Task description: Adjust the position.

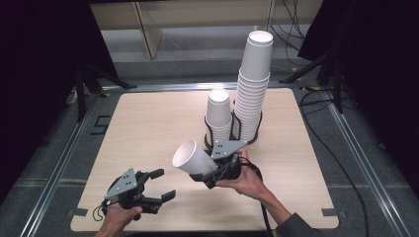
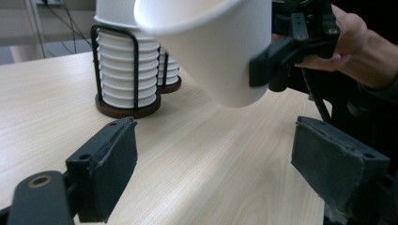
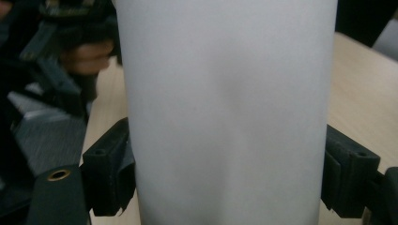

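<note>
A paper cup [image 1: 193, 158] is pinched by the right tongs [image 1: 210, 174] above the bench [image 1: 148, 128], near the stacks [image 1: 247, 98]. The left tongs [image 1: 160, 185] are spread, empty. The cup should be gripped gently to avoid crushing.

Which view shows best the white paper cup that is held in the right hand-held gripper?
The high view: the whole white paper cup shows, tilted, mouth toward the left. The left gripper view shows its side and rim from below. The right gripper view shows its wall between the jaws.
</note>
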`<state>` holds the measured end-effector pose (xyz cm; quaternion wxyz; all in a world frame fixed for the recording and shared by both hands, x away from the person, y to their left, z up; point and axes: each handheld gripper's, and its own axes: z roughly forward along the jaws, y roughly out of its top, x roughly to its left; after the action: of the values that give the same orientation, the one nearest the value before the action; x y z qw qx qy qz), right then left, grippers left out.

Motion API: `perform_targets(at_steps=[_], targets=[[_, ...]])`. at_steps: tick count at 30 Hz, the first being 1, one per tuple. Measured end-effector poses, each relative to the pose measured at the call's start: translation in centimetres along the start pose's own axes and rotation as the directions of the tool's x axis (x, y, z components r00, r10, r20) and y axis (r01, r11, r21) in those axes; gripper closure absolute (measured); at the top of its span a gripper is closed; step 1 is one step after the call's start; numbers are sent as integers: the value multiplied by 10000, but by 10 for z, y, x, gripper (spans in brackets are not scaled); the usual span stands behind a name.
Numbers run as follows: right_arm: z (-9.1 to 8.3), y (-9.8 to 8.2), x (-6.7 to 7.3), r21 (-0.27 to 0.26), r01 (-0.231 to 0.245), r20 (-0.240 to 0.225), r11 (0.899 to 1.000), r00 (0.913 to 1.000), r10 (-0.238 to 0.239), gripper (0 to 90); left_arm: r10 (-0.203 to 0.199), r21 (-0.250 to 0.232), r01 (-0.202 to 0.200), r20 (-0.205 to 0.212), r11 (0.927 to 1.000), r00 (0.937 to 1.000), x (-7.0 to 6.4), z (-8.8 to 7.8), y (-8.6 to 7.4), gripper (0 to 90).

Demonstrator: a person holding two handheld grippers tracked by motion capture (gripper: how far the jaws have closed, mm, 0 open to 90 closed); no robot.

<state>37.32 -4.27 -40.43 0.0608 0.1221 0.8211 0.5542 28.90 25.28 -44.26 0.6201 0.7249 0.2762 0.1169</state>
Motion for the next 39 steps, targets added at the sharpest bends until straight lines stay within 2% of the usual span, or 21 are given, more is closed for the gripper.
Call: perform_targets(at_steps=[1,2,3,8,10,11,12,13,14,16,17,19,20,21,23,24,29,32,37,38,39], targets=[[0,0,0,0,0,0,10000,10000,0,203,-221,-48,221,42,9997,9997,1,1,0,142],[0,-2,-2,-109,-375,74,9992,9993,376,202,-398,-201,401,134,9990,9991,1,2,-1,142],[1,-3,-4,-173,-192,134,9997,9997,194,202,-503,-340,509,182,9981,9986,2,2,-1,142],[5,-5,-3,-264,-214,150,9994,9996,218,202,-800,-335,795,-140,9963,9967,4,1,-1,141],[9,-6,0,-210,-287,-70,9994,9996,285,202,-1161,-594,1151,-134,9916,9931,4,2,-2,141],[9,-6,0,-210,-287,-70,9994,9996,285,201,-1310,-855,1312,86,9877,9914,5,4,-3,141],[11,-6,1,-231,-178,-45,9996,9998,177,202,-1407,-911,1412,110,9858,9900,6,5,-3,141],[12,-6,3,-151,-248,-101,9996,9996,246,202,-1408,-710,1397,-103,9876,9900,5,4,-2,141],[14,-6,5,-149,-184,-256,9997,9995,180,201,-1450,-817,1438,-90,9862,9894,5,5,-2,141],[16,-6,7,-203,97,-260,9997,9996,-103,201,-1420,-863,1407,-97,9863,9898,4,7,-1,142],[18,-7,10,-86,-1,-426,10000,9991,-3,202,-1385,-856,1369,-131,9869,9903,4,7,-1,141],[21,-8,12,-74,196,-445,9998,9988,-199,202,-1364,-874,1346,-155,9870,9905,3,8,0,141],[22,-8,13,-136,271,-423,9995,9987,-277,202,-1401,-1134,1394,25,9837,9901,3,10,0,141],[23,-9,14,-81,296,-440,9995,9986,-299,202,-1316,-941,1300,-108,9870,9912,3,8,0,141],[25,-9,16,4,387,-561,9992,9977,-387,202,-1300,-1014,1286,-71,9865,9915,2,9,1,141],[27,-10,18,41,276,-624,9996,9977,-273,202,-1190,-950,1176,-88,9885,9929,2,9,1,141],[33,-12,22,64,617,-784,9981,9951,-611,202,-1096,-1020,1082,-84,9889,9939,-1,11,3,141],[35,-14,25,215,476,-959,9986,9944,-453,202,-1074,-1111,1063,-39,9881,9942,-1,12,3,122],[42,-17,31,262,594,-1187,9979,9914,-559,202,-1058,-1147,1044,-70,9879,9944,-3,12,3,65],[42,-17,31,262,594,-1187,9979,9914,-559,202,-1026,-1405,1035,136,9847,9946,-2,14,2,65],[42,-17,32,206,583,-1179,9981,9915,-555,202,-1130,-1303,1117,-23,9852,9936,-4,13,3,62]])
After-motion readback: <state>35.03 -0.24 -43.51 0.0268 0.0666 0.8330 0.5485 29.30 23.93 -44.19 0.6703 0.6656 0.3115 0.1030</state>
